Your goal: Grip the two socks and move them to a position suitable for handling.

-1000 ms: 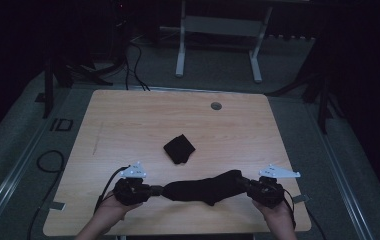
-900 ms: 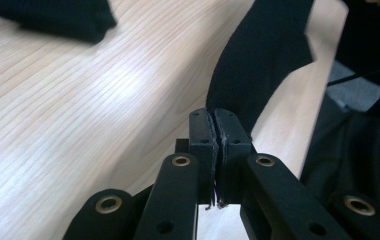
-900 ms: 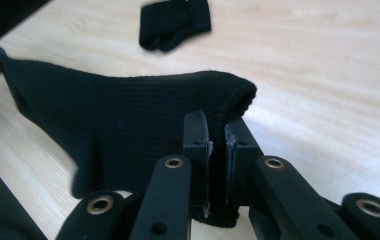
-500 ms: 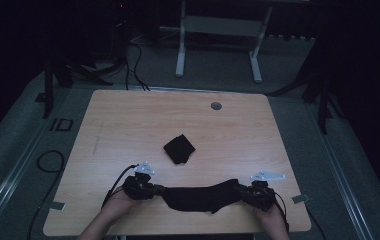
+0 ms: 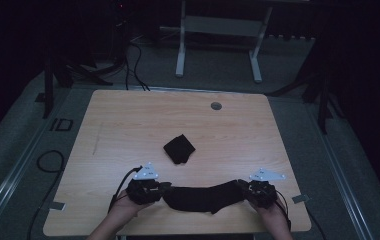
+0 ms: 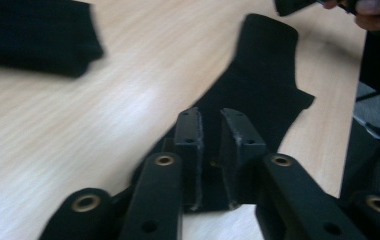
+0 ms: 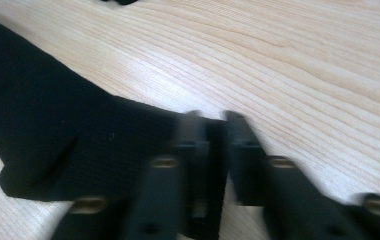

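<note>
A pale wooden bench is seen under dim light on a grey carpeted floor; a white frame stands beyond its far edge at twelve o'clock, and cables trail across the floor at eleven o'clock. A round grommet is set into the bench top near the far edge.

Along the near edge, at six o'clock, a long black sock is laid flat between both tools. At its left end the left gripper is held in a hand; its fingers have just been closing and are clenched on the sock's edge, which passes between them in the left gripper view. At the right end the right gripper is likewise clamped on the sock, its fingers having just closed with the fabric between them.

The right gripper view is blurred, so the pads' edges are hard to make out. Both forearms are cut off by the bottom of the high view.

A folded black cloth lies at the bench's centre, well apart from the sock, toward twelve o'clock from it. Nothing lies between the two.
</note>
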`<state>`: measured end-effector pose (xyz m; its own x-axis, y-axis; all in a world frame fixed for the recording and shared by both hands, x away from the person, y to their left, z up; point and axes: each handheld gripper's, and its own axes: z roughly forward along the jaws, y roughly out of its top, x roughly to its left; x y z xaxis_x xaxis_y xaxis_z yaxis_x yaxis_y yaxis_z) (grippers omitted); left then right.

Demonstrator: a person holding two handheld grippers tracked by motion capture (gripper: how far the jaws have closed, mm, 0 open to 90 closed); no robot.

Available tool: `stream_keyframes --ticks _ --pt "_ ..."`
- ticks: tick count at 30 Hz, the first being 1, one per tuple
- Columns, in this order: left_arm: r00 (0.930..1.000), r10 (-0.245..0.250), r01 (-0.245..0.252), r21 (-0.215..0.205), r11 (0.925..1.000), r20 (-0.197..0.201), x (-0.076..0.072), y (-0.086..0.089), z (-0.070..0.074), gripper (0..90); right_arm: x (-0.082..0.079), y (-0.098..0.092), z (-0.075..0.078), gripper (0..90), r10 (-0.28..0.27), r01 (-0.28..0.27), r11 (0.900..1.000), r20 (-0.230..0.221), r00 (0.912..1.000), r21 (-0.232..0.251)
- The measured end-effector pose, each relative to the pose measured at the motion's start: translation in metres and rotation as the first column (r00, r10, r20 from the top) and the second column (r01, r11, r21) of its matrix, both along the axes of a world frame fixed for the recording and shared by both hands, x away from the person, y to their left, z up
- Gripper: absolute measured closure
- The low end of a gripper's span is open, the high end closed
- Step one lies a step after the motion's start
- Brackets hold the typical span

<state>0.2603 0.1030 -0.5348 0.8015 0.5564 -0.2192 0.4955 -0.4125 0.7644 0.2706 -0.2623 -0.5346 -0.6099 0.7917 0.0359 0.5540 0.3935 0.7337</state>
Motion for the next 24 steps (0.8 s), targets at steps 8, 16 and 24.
stream_keyframes --ticks 8,16,24 --pt "0.9941 0.006 0.004 0.093 0.9957 -0.108 0.014 -0.004 -0.031 87.7 0.000 0.004 -0.016 89.7 0.028 -0.029 0.999 -0.046 0.9986 -0.039" --pt "0.9947 0.036 -0.027 0.094 0.9952 -0.096 0.012 0.006 -0.032 88.3 -0.007 0.010 -0.024 89.4 0.052 -0.054 0.998 -0.067 0.9964 -0.026" --pt "0.9949 0.022 -0.013 0.086 0.9962 -0.099 0.003 0.009 -0.033 88.2 -0.011 0.010 -0.025 89.3 0.047 -0.048 0.999 -0.058 0.9972 -0.018"
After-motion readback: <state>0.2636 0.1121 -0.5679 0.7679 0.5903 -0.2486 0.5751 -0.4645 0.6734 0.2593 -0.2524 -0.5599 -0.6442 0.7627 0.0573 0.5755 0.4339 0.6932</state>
